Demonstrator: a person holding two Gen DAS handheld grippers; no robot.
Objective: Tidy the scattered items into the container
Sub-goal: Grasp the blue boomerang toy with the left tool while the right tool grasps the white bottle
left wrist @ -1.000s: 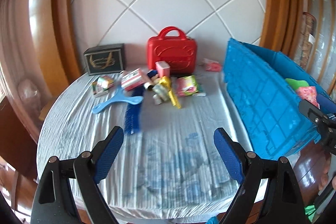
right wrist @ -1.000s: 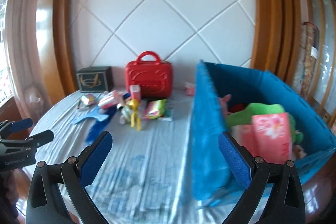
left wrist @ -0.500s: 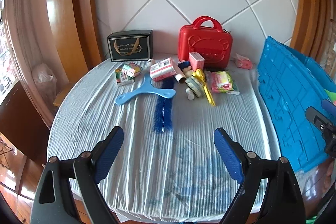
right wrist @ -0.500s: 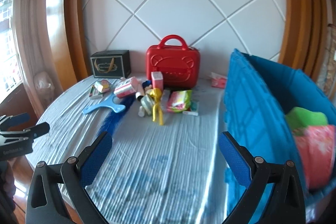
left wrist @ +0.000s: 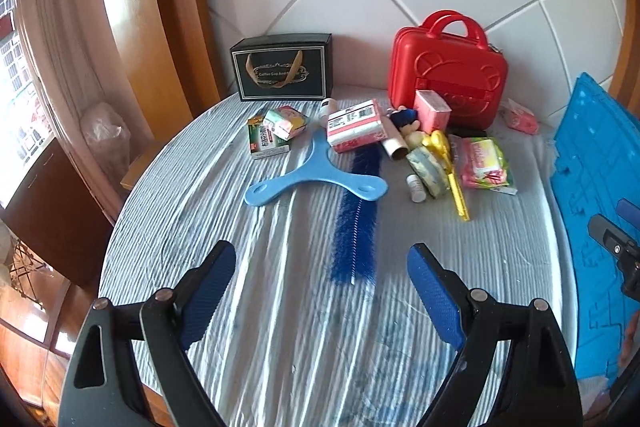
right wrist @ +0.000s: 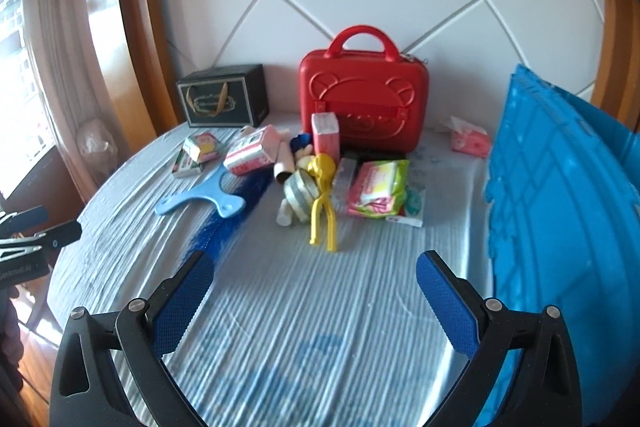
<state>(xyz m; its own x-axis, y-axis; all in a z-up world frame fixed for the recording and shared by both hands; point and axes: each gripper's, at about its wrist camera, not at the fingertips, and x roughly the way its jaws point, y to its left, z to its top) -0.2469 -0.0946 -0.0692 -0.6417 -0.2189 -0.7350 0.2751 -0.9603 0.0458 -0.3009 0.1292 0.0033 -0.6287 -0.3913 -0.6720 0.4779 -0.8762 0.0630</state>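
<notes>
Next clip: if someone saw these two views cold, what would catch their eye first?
Probably the red case standing upright against the white padded wall, with a jumble of small packets and toys on the striped cloth in front of it. Next, the tall blue container wall at the right edge, and the dark blue bristle brush lying lengthwise toward the camera under a light blue three-armed toy. Both tools, left and right, are open and empty.
</notes>
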